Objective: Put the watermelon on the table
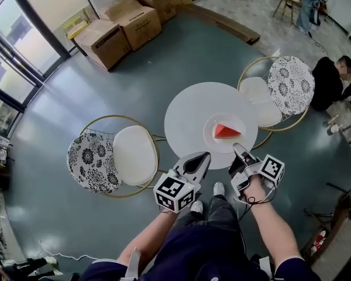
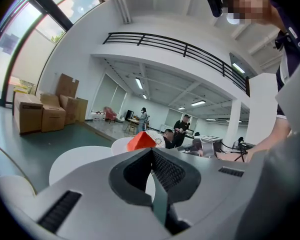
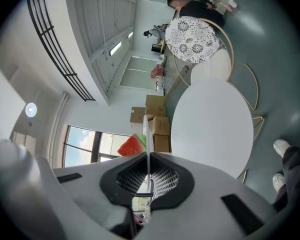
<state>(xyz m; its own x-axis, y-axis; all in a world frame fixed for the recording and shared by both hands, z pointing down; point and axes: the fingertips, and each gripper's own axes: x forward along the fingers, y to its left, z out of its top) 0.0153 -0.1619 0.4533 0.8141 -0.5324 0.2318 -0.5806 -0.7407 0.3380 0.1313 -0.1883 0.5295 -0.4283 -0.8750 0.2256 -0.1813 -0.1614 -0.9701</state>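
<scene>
Grey-green floor, open office space, cardboard boxes [image 1: 123, 25] by the windows. We see a round white table [image 1: 187, 113] with two gold-framed chairs, one on the left [image 1: 134, 154] and one on the right [image 1: 289, 84].

The right gripper [image 1: 238, 148] is clamped on the near rim of a white plate [image 1: 213, 140]; its own view shows the thin plate edge pinched between the jaws. The left gripper [image 1: 203, 156] has its jaws together with nothing between them and hovers at the near table edge, just beside the plate.

The watermelon [image 1: 227, 132] sits on the plate, over the right near part of the tabletop. In the right gripper view the plate looks slightly above the table rather than resting on it, but we can't confirm contact.

Step in hand, as we judge it: setting the plate down. The next move calls for lowering it level until the base meets the tabletop, then parting the jaws and backing off along the rim. Tilting it risks the slice sliding.

The watermelon is a single wedge with red flesh and a thin green rind, lying on its side, and it looks toy-like. It is small against the plate.
</scene>
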